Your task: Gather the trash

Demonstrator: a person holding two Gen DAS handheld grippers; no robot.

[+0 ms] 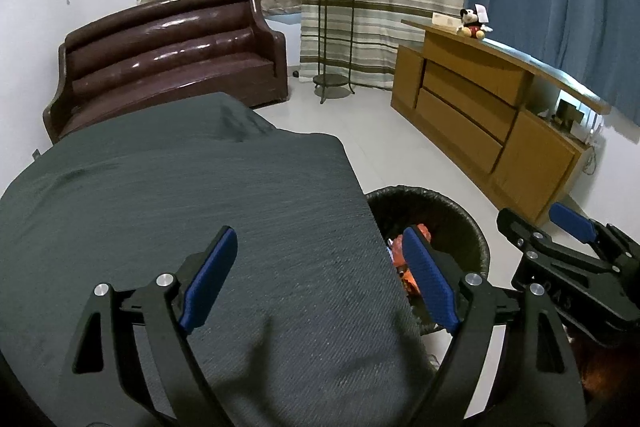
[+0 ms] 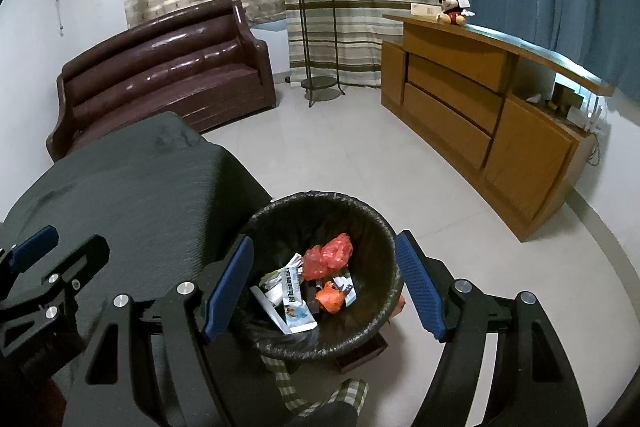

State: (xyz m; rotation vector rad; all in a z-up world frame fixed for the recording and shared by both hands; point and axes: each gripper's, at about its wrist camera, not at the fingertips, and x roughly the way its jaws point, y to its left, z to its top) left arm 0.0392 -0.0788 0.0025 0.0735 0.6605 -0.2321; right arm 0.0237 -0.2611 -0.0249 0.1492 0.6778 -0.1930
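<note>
Both claws, left claw (image 1: 316,275) and right claw (image 2: 324,287), are held spread and empty above the lined bin (image 2: 384,331); light, crumpled wrappers (image 2: 296,303) inside it are probably best pinched at a free edge.

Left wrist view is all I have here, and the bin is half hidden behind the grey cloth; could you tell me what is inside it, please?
Observer: The bin holds red plastic bags and white paper wrappers.
Operator: Is the right gripper carrying anything?
Observer: No, the right gripper hangs over the bin with its jaws open and nothing between them.
Operator: Anything on the floor by the bin?
Observer: A brown wooden piece lies at its base.
</note>
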